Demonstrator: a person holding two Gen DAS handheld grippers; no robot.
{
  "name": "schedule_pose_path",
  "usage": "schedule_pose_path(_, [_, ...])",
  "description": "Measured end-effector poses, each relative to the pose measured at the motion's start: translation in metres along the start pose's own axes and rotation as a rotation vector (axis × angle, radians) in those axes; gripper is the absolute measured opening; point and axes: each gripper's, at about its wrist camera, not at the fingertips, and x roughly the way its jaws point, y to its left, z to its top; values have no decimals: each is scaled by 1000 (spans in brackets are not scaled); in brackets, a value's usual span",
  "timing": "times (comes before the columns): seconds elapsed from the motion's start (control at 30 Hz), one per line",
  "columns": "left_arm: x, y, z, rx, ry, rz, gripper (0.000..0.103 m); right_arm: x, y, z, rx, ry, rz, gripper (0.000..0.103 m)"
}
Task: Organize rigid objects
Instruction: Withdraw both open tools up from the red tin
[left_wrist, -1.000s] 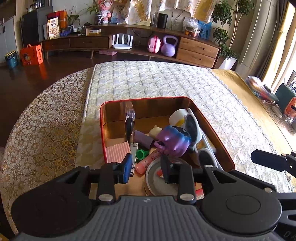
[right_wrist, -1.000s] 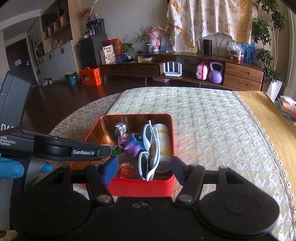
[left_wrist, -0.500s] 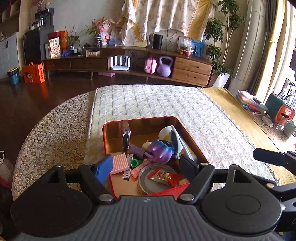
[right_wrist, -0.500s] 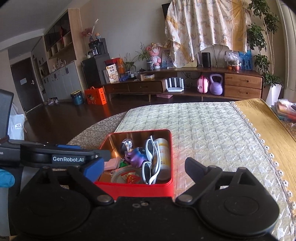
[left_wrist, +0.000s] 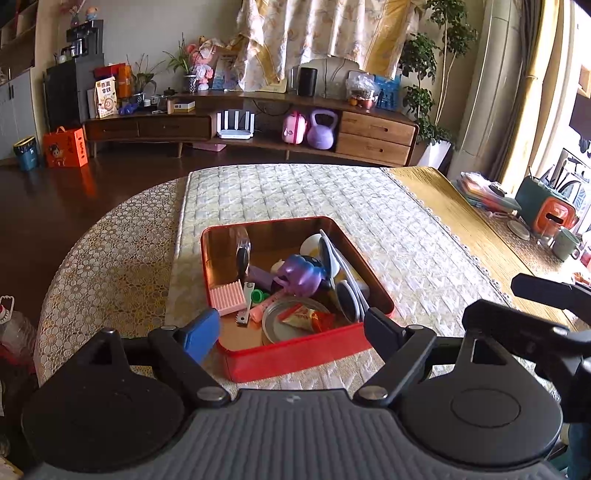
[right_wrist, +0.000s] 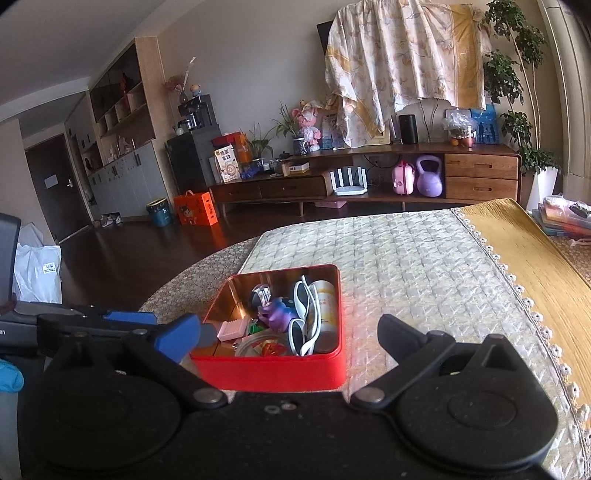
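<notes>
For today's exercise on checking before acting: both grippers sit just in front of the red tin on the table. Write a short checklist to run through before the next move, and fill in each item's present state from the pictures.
1. Left gripper empty: ok. Its jaws have just been opening and nothing is between them.
2. Right gripper empty: ok. Its jaws have also just been opening, with nothing between them.
3. Red tin flat on the tablecloth: ok.
4. Items inside the tin: ok. The purple toy, white sunglasses and pink comb all lie within its walls.
5. Anything left outside on the table to tidy: cannot tell; none shows on the cloth that is in view.
</notes>
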Motion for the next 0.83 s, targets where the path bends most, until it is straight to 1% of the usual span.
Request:
schedule_pose_path(0.17, [-5,-9,-7,48,14,38,86,-6,1,-6,2,0,-8,103])
schedule_pose_path(0.37, [-16,-14,-15,59,-3,52,86,-10,2,-12,9,2,-17,103])
schedule_pose_path(0.73, [-22,-21,-19,75,-21,58,86,-10,-1,-14,18,4,-16,103])
schedule_pose_path(0.83, [-23,-23,-19,79,-21,48,86,-9,-5,-14,25,4,-25,103])
